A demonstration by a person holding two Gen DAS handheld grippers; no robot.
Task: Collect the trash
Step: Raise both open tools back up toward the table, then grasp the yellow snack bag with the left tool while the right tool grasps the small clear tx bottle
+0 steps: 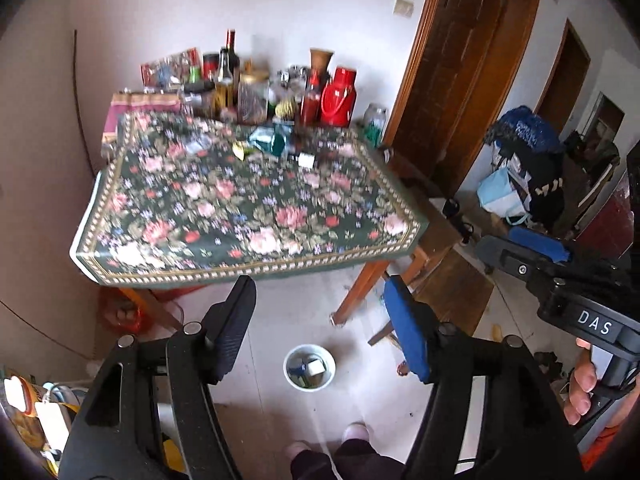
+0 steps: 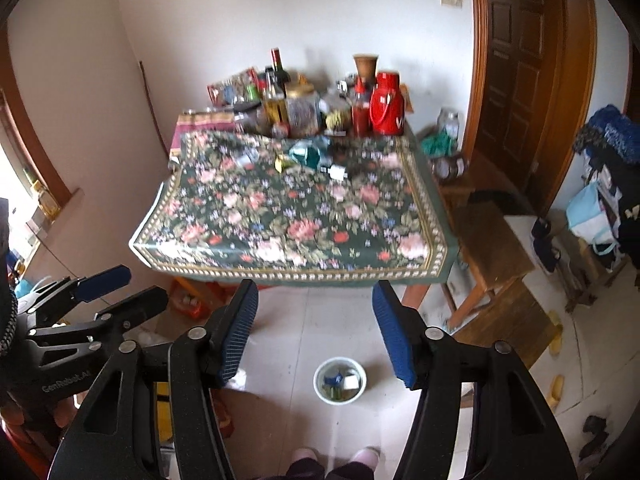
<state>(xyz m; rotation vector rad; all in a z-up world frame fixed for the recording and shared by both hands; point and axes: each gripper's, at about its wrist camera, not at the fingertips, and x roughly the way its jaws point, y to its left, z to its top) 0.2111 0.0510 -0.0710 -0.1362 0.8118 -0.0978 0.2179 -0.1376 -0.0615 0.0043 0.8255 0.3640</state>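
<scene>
A white bin [image 1: 309, 367] [image 2: 339, 380] holding several bits of trash stands on the floor in front of the table. On the floral tablecloth [image 1: 248, 216] [image 2: 296, 220] lie a teal wrapper [image 1: 266, 140] [image 2: 308, 152], a yellow wrapper [image 1: 239, 151] [image 2: 282, 163] and a small white box [image 1: 306, 160] [image 2: 338, 171]. My left gripper [image 1: 319, 285] [image 2: 120, 290] hangs open above the floor, with nothing between its fingers. My right gripper [image 2: 315, 286] [image 1: 520, 248] is beside it, also open and empty. Both are high over the bin and short of the table edge.
Bottles, jars and a red thermos [image 1: 338, 98] [image 2: 386, 104] crowd the table's far end. A low wooden bench [image 2: 496, 252] stands right of the table by a brown door [image 2: 520, 60]. Bags [image 1: 520, 168] pile up at the right. The person's slippered feet [image 2: 332, 458] stand near the bin.
</scene>
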